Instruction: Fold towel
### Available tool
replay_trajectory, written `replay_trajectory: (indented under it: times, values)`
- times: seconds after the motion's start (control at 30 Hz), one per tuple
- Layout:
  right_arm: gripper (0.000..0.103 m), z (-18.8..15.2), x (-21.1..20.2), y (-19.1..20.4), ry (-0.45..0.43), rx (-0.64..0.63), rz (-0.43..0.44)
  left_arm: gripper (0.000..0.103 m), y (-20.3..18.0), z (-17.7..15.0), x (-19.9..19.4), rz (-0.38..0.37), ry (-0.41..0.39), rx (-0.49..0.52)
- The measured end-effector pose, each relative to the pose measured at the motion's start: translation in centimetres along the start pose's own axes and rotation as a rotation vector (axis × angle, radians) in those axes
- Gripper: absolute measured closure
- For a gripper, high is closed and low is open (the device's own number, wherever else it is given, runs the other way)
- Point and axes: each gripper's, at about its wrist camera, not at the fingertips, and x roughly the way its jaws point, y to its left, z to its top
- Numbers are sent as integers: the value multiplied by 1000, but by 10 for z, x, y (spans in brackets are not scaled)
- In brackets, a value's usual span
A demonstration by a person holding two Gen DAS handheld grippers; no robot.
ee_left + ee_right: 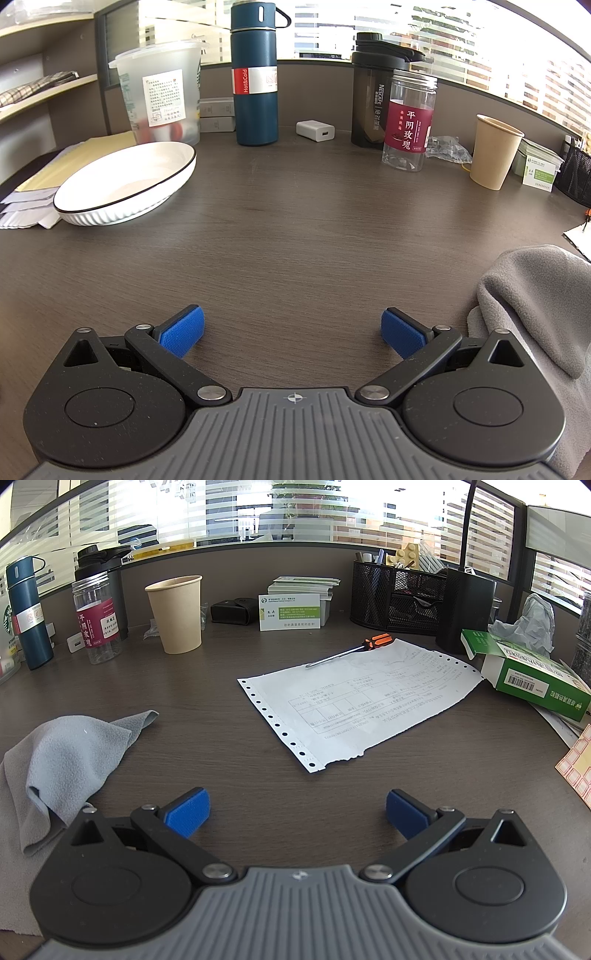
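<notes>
A grey towel (535,314) lies crumpled on the dark wooden desk, at the right edge of the left wrist view. In the right wrist view the same towel (62,760) is bunched at the left, one corner pointing right. My left gripper (291,332) stands wide open over bare desk, the towel just to its right and partly behind its right arm. My right gripper (297,814) is wide open too, with only desk between its blue pads. The towel lies to its left, touching the left arm's housing.
Left view: white plate (125,184), papers, plastic cup (162,96), blue flask (255,74), charger (315,130), dark shaker (369,92), clear jar (408,122), paper cup (493,151). Right view: printed sheet (354,701), screwdriver (354,649), mesh organiser (399,598), green box (528,672).
</notes>
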Motion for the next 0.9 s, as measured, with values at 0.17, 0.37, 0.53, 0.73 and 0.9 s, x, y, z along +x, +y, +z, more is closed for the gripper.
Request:
replay_trajectory:
  times: [0.17, 0.37, 0.53, 0.73, 0.9]
  values:
    - [0, 0, 1, -1, 0, -5, 7, 0, 0, 0, 0, 0, 0, 0]
    - [0, 1, 2, -2, 0, -12, 16, 0, 0, 0, 0, 0, 0, 0]
    - [0, 1, 2, -2, 0, -18, 23, 0, 0, 0, 0, 2, 1, -1]
    - [0, 2, 3, -4, 0, -32, 40, 0, -3, -1, 0, 12, 2, -4]
    - [0, 2, 3, -3, -1, -33, 40, 0, -2, 1, 1, 13, 2, -6]
